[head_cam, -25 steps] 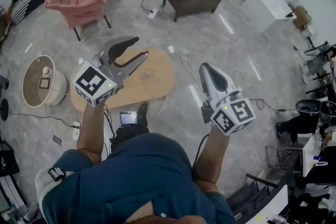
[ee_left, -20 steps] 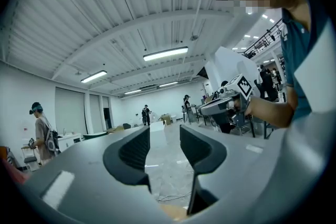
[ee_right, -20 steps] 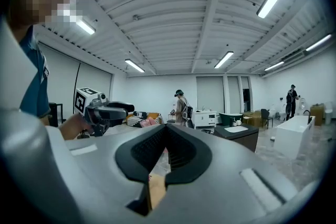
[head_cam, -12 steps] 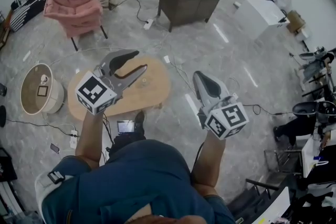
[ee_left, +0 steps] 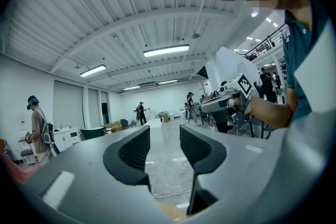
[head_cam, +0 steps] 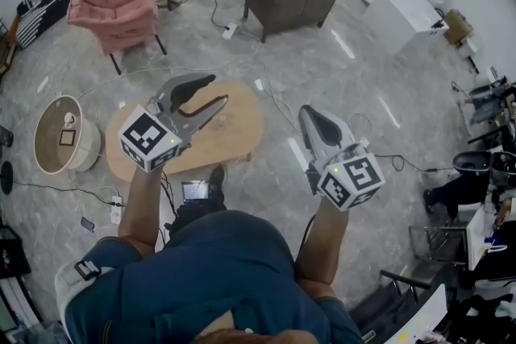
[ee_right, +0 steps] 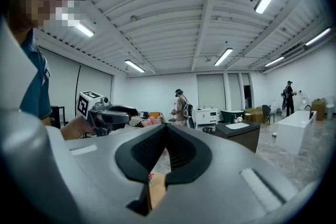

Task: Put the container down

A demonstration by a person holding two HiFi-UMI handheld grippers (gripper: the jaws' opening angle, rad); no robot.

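Over the oval wooden table, head view: the left gripper and right gripper are held out side by side. The left is above the tabletop and the right is past its edge, above the grey floor.
Change, head view: almost nothing differs from a second ago. Both grippers sit in much the same spots, the left jaws just as spread and the right just as closed.
Left gripper view: the jaws stand apart with nothing between the pads, and floor and cables show through the gap. The right gripper shows off to one side.
Right gripper view: the jaws are pressed together at the tips, pinching nothing. A tan sliver below them is probably the tabletop.
Container: it is in neither gripper, and no view shows anything that can be named as it. A small mark on the tabletop is too small to tell.
Meaning for the task: with both grippers empty and steady, the set-down appears either finished or not under way. Nothing seems left to release.
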